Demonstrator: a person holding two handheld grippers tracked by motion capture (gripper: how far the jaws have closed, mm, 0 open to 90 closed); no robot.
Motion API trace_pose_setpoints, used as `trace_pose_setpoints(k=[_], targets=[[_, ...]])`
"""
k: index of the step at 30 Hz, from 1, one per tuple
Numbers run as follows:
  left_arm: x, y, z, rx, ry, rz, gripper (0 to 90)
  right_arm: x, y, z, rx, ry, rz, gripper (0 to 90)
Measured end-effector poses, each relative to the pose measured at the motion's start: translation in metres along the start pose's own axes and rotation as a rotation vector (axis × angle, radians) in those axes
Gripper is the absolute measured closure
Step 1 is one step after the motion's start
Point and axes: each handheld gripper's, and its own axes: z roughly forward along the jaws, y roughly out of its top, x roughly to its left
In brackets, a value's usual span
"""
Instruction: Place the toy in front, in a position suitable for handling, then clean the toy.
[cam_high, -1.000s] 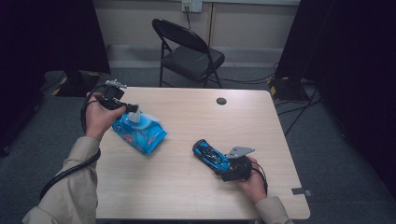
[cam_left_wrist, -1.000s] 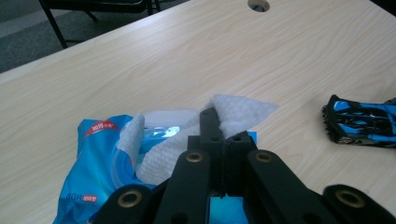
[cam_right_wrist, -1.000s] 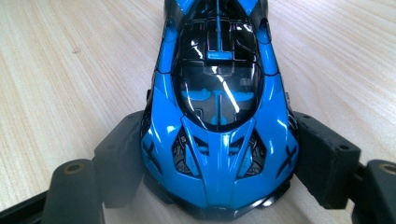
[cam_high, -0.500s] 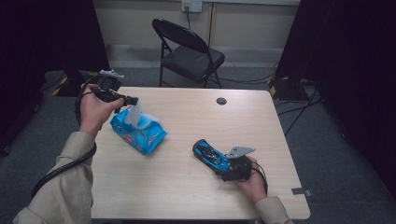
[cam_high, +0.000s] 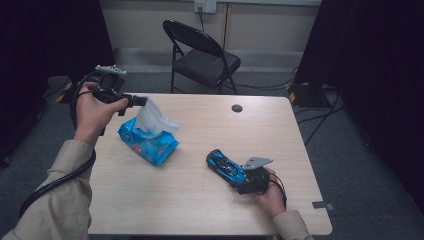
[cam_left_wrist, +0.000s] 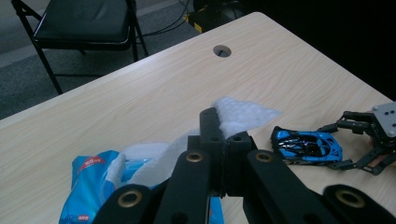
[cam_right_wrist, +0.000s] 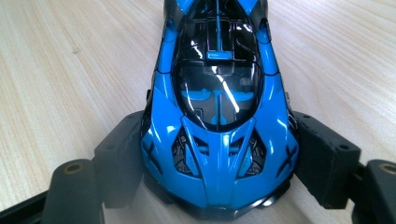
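High view: left gripper (cam_high: 141, 101) pinches wipe (cam_high: 152, 117) above pack (cam_high: 149, 142); pull straight up. Right gripper (cam_high: 239, 176) clamps toy car (cam_high: 226, 165).

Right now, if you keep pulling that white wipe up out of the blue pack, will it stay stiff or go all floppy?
Probably floppy: the white wipe already bends and crumples where the left gripper pinches it. It looks thin and light, so it should lift easily. The blue pack looks soft and lies flat on the table; it might lift or slide along, since nothing holds it down.
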Motion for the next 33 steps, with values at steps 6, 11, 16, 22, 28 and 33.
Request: trace_pose_setpoints(k=[6,11,16,22,28,33], targets=[[-0.014,0.004,0.001,-0.01,-0.041,0.026,89.8,0.0,0.0,0.0,0.0,0.0,0.0,25.0],[-0.026,0.012,-0.001,-0.018,-0.055,0.05,89.9,0.0,0.0,0.0,0.0,0.0,0.0,25.0],[-0.035,0.013,0.002,-0.019,-0.09,0.057,89.8,0.0,0.0,0.0,0.0,0.0,0.0,25.0],[-0.045,0.013,0.009,-0.023,-0.114,0.062,89.9,0.0,0.0,0.0,0.0,0.0,0.0,25.0],[-0.056,0.012,0.015,-0.032,-0.155,0.075,89.8,0.0,0.0,0.0,0.0,0.0,0.001,25.0],[-0.069,0.007,0.024,-0.023,-0.196,0.094,89.8,0.0,0.0,0.0,0.0,0.002,-0.001,24.9]])
